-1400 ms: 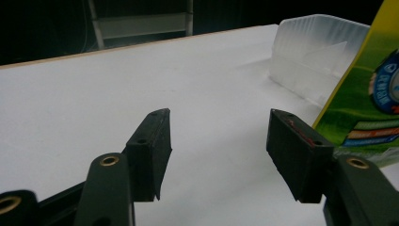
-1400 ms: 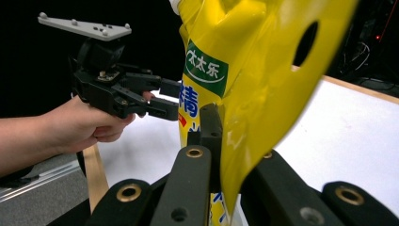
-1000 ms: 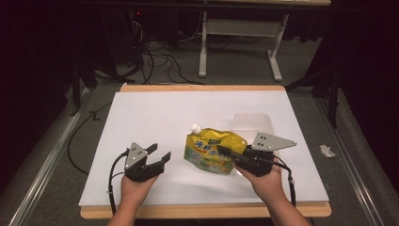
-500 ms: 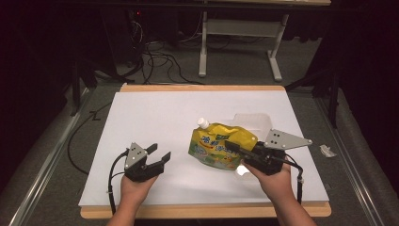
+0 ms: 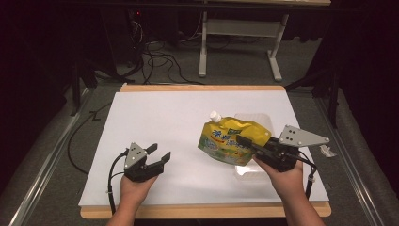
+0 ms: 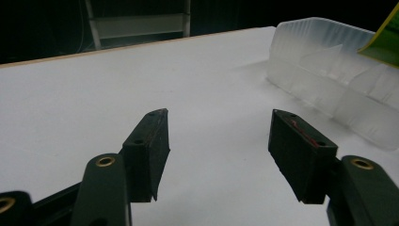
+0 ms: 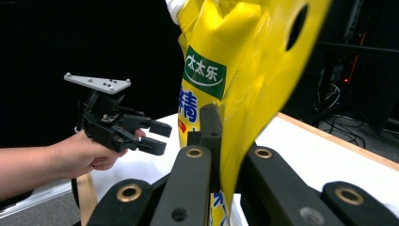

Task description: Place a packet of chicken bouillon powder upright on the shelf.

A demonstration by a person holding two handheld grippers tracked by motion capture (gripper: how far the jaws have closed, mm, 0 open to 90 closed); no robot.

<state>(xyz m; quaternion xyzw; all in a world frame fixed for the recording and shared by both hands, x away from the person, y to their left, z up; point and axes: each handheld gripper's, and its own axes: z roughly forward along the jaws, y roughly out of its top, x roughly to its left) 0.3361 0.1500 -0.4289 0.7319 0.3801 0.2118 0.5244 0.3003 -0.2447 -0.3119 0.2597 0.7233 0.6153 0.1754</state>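
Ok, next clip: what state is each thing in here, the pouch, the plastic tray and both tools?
Yellow pouch: lifted off the table, tilted, white cap on, pinched at one edge.
Right tool: shut on the pouch.
Left tool: open, nothing between its jaws, low over the white sheet.
Clear plastic tray: lying on the table beside the pouch; contents cannot be told.
White sheet: flat on the table.
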